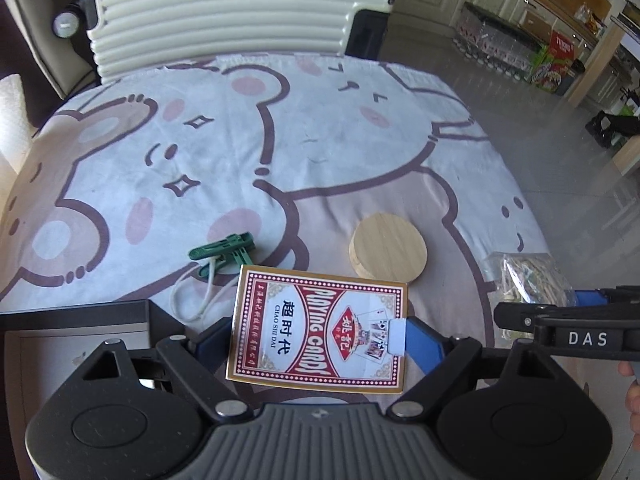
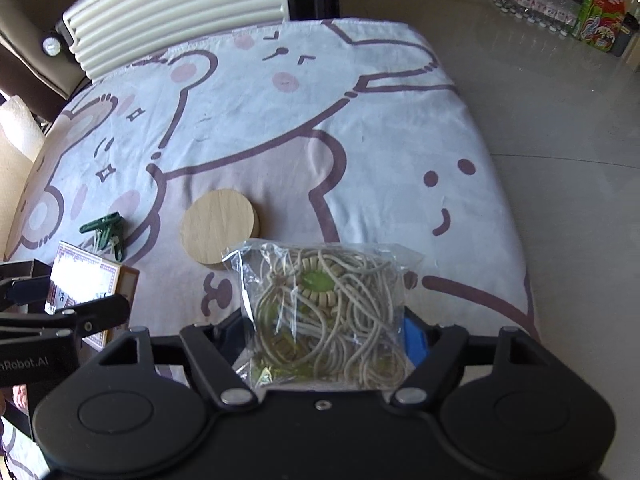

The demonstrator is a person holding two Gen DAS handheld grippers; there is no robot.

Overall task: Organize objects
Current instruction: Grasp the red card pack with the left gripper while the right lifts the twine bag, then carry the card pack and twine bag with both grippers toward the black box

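One card box (image 1: 318, 330), one wooden disc (image 1: 388, 249), one green clip (image 1: 224, 249), one bag of cord (image 2: 326, 316), one suitcase (image 1: 224, 12), two grippers, left (image 1: 320, 344), right (image 2: 326, 344)

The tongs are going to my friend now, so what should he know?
Left tongs: shut on the playing card box, held above the cloth.
Right tongs: shut on the clear bag of cord and beads, also held above the cloth.
Lying on the cartoon cloth: the round wooden disc and the green clip with its white cord.
Done: both items gripped. Left: put them away, probably in the dark box at the left tongs' side, then fetch the disc and clip.
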